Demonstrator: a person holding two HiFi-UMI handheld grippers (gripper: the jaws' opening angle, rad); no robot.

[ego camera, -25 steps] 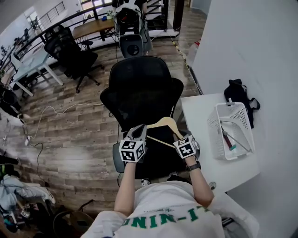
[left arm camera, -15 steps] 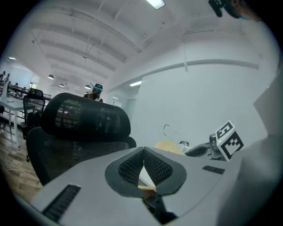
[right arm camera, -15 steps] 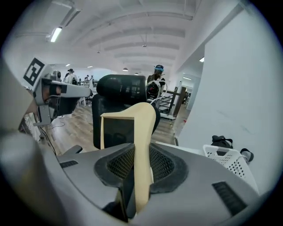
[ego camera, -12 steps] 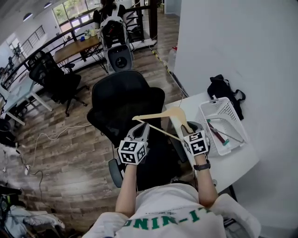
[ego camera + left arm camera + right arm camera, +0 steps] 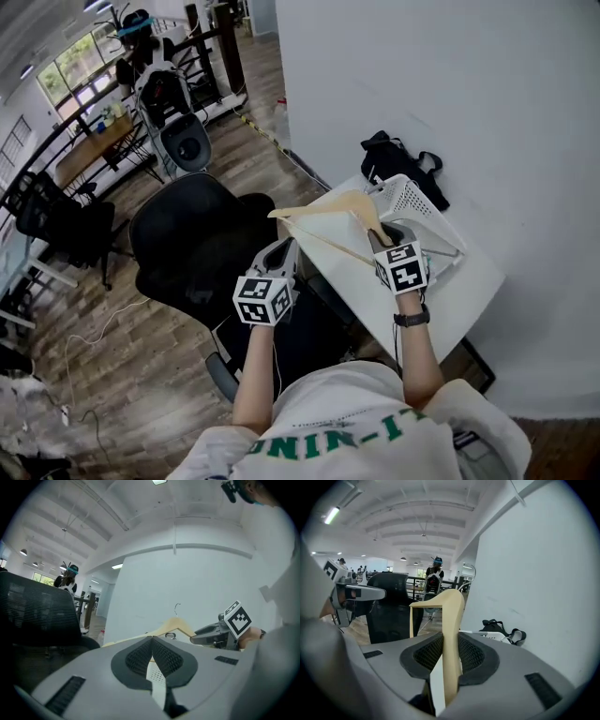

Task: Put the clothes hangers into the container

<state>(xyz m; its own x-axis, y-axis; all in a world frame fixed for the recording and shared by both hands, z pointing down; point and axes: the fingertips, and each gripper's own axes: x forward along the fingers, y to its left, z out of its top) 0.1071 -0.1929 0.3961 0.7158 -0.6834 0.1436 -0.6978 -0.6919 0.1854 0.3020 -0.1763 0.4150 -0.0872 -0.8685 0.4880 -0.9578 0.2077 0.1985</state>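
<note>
A pale wooden clothes hanger [image 5: 330, 223] with a metal hook is in the air over the near edge of the white table [image 5: 466, 292], close to the white perforated basket [image 5: 415, 200]. My right gripper [image 5: 384, 240] is shut on one arm of the hanger [image 5: 451, 616], which stands up between the dark pads. In the right gripper view the basket [image 5: 486, 634] shows low behind the hanger. My left gripper [image 5: 278, 259] hangs to the left over the chair, jaws together and empty. In the left gripper view the hanger [image 5: 176, 624] and the right gripper [image 5: 224, 631] lie beyond its closed tips [image 5: 152, 640].
A black office chair [image 5: 192, 246] stands just left of the table, under my left gripper. A black bag [image 5: 397, 155] lies behind the basket against the white wall. Something long lies inside the basket. Wooden floor, desks and more chairs are at the far left.
The view has swung right toward the table. Both grippers moved with it, and the hanger went from over the chair to over the table edge beside the basket.
</note>
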